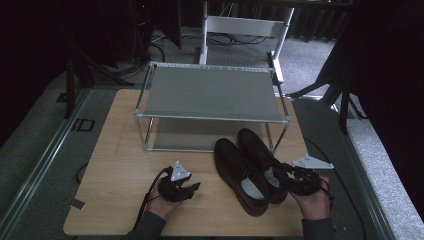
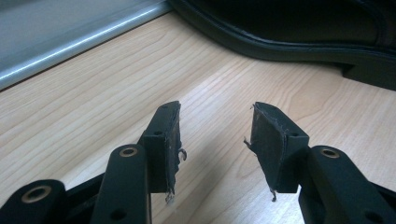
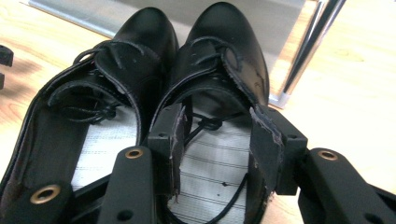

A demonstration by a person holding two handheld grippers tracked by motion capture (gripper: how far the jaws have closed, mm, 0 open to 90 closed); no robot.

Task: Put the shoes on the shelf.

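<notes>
The high view was dim, so the jaws of the right gripper [image 1: 296,181] merged with the dark leather and could not be read there; its own view settled it, the jaws standing apart at the collar of the right shoe [image 3: 215,93], whether touching it could not be told, with that shoe's heel cut off at the bottom edge. Two black shoes sat side by side at lower centre of the table [image 1: 120,150], the left shoe [image 3: 93,107] touching its mate, toes towards a metal rack [image 1: 210,92] with two shelves. The left gripper [image 2: 215,140] was spread wide over bare wood, holding nothing; a cropped shoe sole crossed the top right of its view.
</notes>
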